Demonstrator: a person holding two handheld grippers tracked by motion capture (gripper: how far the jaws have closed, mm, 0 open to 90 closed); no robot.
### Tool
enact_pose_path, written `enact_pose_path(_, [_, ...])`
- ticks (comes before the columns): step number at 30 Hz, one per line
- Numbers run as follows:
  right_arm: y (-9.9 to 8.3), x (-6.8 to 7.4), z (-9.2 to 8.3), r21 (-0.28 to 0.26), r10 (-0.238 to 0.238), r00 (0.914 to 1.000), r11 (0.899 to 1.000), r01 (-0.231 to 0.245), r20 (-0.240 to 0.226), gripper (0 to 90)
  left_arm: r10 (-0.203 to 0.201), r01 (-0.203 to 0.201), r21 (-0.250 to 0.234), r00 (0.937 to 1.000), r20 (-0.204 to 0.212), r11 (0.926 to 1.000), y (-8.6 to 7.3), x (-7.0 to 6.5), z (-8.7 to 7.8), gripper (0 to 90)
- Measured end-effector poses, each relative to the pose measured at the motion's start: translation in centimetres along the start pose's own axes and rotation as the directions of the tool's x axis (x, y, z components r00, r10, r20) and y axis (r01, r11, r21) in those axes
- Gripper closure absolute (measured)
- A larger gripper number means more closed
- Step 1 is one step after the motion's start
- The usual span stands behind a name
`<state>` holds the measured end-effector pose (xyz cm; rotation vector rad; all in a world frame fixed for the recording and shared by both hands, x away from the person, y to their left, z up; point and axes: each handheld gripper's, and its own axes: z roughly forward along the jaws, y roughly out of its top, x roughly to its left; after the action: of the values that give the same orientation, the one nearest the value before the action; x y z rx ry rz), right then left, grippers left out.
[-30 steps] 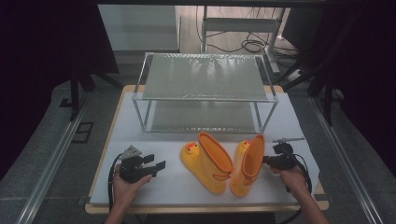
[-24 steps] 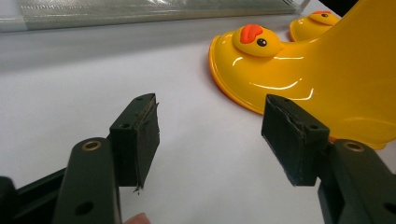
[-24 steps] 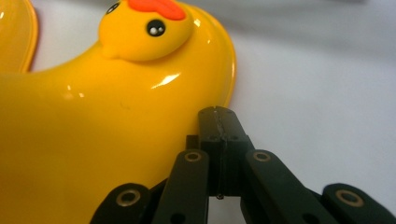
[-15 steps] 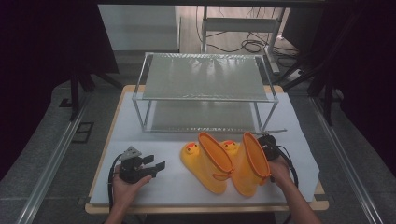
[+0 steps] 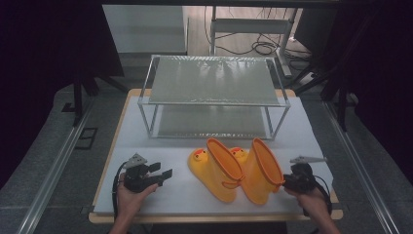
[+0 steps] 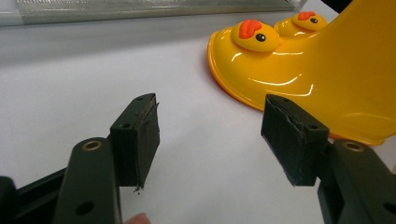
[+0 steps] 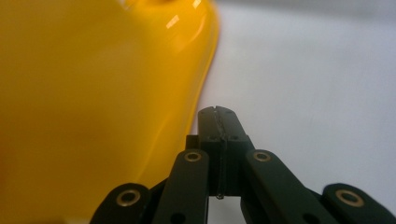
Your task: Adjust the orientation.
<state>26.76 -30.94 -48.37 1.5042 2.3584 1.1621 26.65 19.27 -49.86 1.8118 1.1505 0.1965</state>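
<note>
Pair of yellow rubber boots with duck faces, lying on their sides on the near half of the tabletop (image 5: 146, 141), toes toward the shelf rack. Left boot (image 5: 214, 170) and right boot (image 5: 258, 173) lean against each other, shaft openings facing the person. In the left gripper view the left boot's shaft runs off the right edge; only the orange beaks and eyes of both toes read clearly. In the right gripper view the right boot (image 7: 93, 107) is so close that its shape is lost to a yellow blur, cut off at top and left. Left gripper (image 5: 163, 175): low over the bare white surface, well to the left of the boots, fingers (image 6: 140, 137) spread wide with nothing between them. Right gripper (image 5: 280, 181): just beside the right boot's shaft, fingers (image 7: 219, 140) pressed together, holding nothing; whether they touch the boot cannot be told. Two-tier metal rack (image 5: 214, 83), mesh shelves, at the far half. Surface: white sheet over a wooden board. Room: dark surround, grey floor, cables and a frame behind, details hard to make out.
</note>
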Motion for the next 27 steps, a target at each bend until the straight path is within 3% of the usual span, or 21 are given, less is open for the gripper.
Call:
enact_pose_path(2, [-2.3, 1.7, -0.9, 0.019, -0.021, 0.9988, 1.0, 0.022, -0.044, 89.8, 0.0, 0.0, 0.0, 1.0, -0.001, 1.0, 0.0, -0.1, 0.0, 36.8])
enact_pose_path(3, [-2.3, 1.7, -0.9, 0.019, -0.021, 0.9988, 1.0, 0.022, -0.044, 89.8, 0.0, 0.0, 0.0, 1.0, -0.001, 1.0, 0.0, -0.1, 0.0, 36.8])
enact_pose_path(5, [-3.6, 3.1, -1.3, 0.017, -0.036, 0.9985, 0.999, 0.037, -0.04, 89.8, 0.0, 0.0, 0.001, 1.0, -0.002, 1.0, 0.0, -0.1, 0.0, 36.8])
enact_pose_path(9, [-4.2, 3.0, -1.2, 0.048, 0.013, 0.9989, 0.999, -0.011, -0.045, 89.7, 0.003, -0.003, 0.0, 1.0, -0.001, 1.0, 0.0, -0.2, 0.0, 36.8])
enact_pose_path(13, [-5.0, 3.2, -1.2, 0.055, 0.027, 0.9981, 0.998, -0.024, -0.055, 89.7, 0.0, 0.0, -0.004, 1.0, -0.003, 1.0, 0.0, -0.1, -0.1, 36.8])
enact_pose_path(15, [-5.6, 3.9, -0.9, 0.07, 0.026, 0.9963, 0.997, -0.021, -0.081, 89.7, -0.003, 0.003, -0.002, 1.0, -0.004, 1.0, 0.0, 0.0, 0.0, 36.9])
enact_pose_path(19, [-5.7, 4.2, -0.3, 0.053, 0.014, 0.9965, 0.999, -0.01, -0.082, 89.7, 0.0, 0.0, 0.001, 1.0, -0.003, 1.0, 0.0, -0.1, 0.0, 36.9])
enact_pose_path(20, [-5.5, 4.0, -0.1, 0.058, 0.023, 0.9951, 0.998, -0.017, -0.096, 89.7, 0.002, -0.002, 0.001, 1.0, -0.002, 1.0, 0.0, -0.1, 0.0, 36.9])
enact_pose_path(23, [-4.7, 3.4, 0.0, 0.06, 0.03, 0.9963, 0.998, -0.025, -0.081, 89.7, 0.001, -0.001, 0.0, 1.0, -0.003, 1.0, 0.0, -0.1, 0.0, 36.8])
enact_pose_path(27, [-4.1, 3.2, 0.5, 0.063, 0.017, 0.9969, 0.998, -0.012, -0.077, 89.7, 0.0, 0.0, 0.005, 1.0, -0.004, 1.0, 0.0, 0.0, 0.2, 36.8])
